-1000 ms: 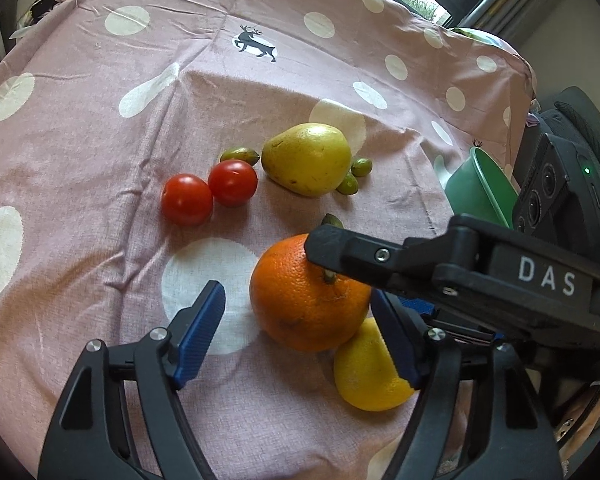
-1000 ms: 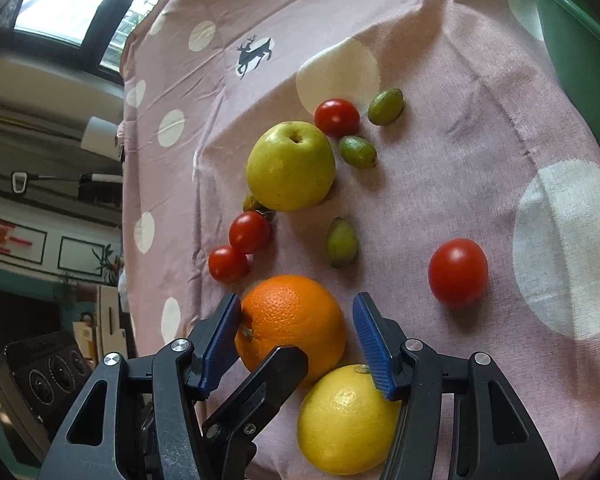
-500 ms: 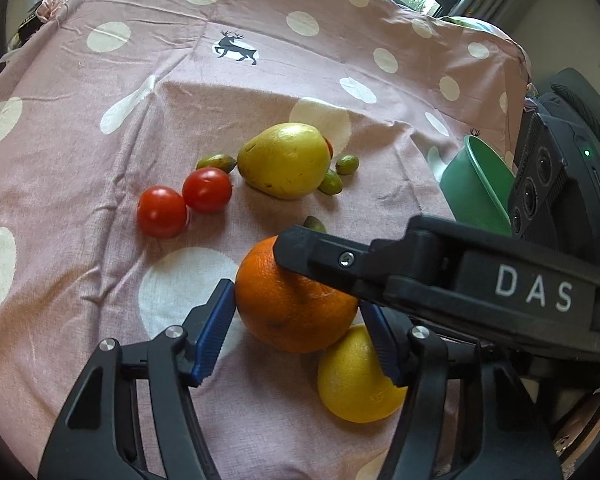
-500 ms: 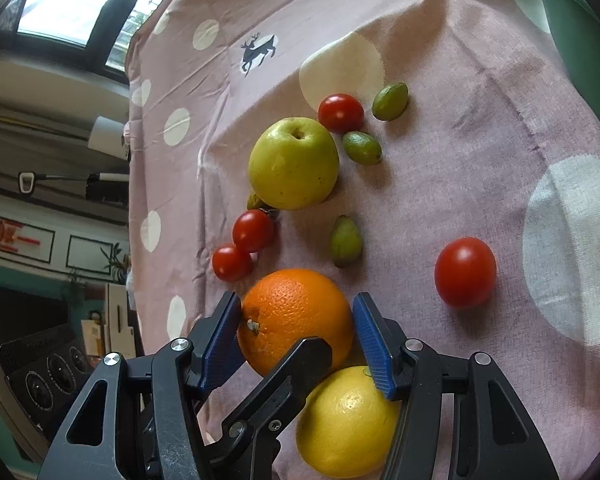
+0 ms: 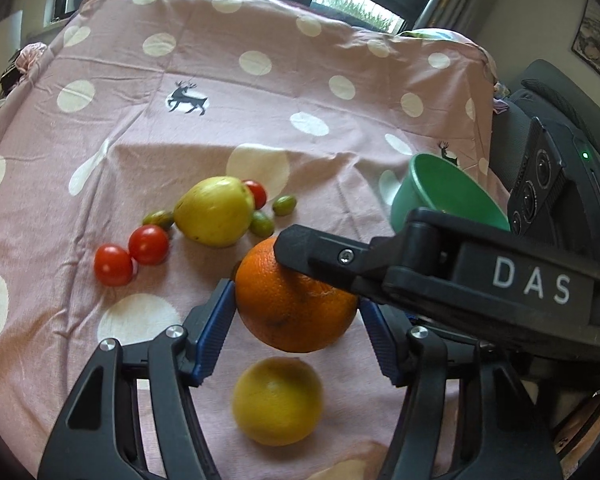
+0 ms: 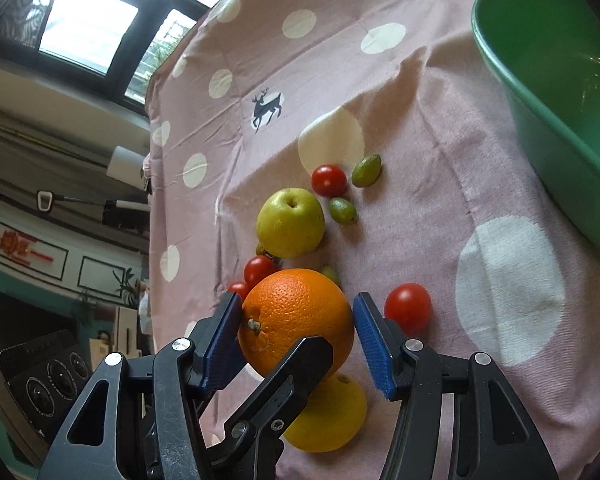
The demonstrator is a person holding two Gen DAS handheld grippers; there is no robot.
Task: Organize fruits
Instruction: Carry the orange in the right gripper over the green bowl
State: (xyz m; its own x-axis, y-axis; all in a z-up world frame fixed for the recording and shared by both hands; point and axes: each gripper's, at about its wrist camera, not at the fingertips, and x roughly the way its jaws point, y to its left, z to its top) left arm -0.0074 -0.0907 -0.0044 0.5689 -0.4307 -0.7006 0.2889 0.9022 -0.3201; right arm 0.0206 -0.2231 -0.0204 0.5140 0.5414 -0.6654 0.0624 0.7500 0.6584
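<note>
A large orange (image 5: 296, 300) is lifted off the pink dotted cloth, above a yellow lemon (image 5: 278, 400). Both grippers close around it from opposite sides. My left gripper (image 5: 296, 320) has its blue pads on the orange's left and right. My right gripper (image 6: 298, 334) also has its pads on the orange (image 6: 296, 320); its finger crosses the top of the orange in the left wrist view. The lemon (image 6: 326, 414) lies below. A green bowl (image 6: 556, 92) stands at the right.
On the cloth lie a yellow-green apple (image 5: 214, 216), several cherry tomatoes such as one (image 5: 148, 244) and one (image 6: 408, 306), and small green fruits (image 6: 366, 170). The bowl (image 5: 440, 196) sits near the cloth's right edge. Windows run along the back.
Both grippers closed onto the orange and it rose off the cloth. The lemon, earlier against the orange, now lies apart below it.
</note>
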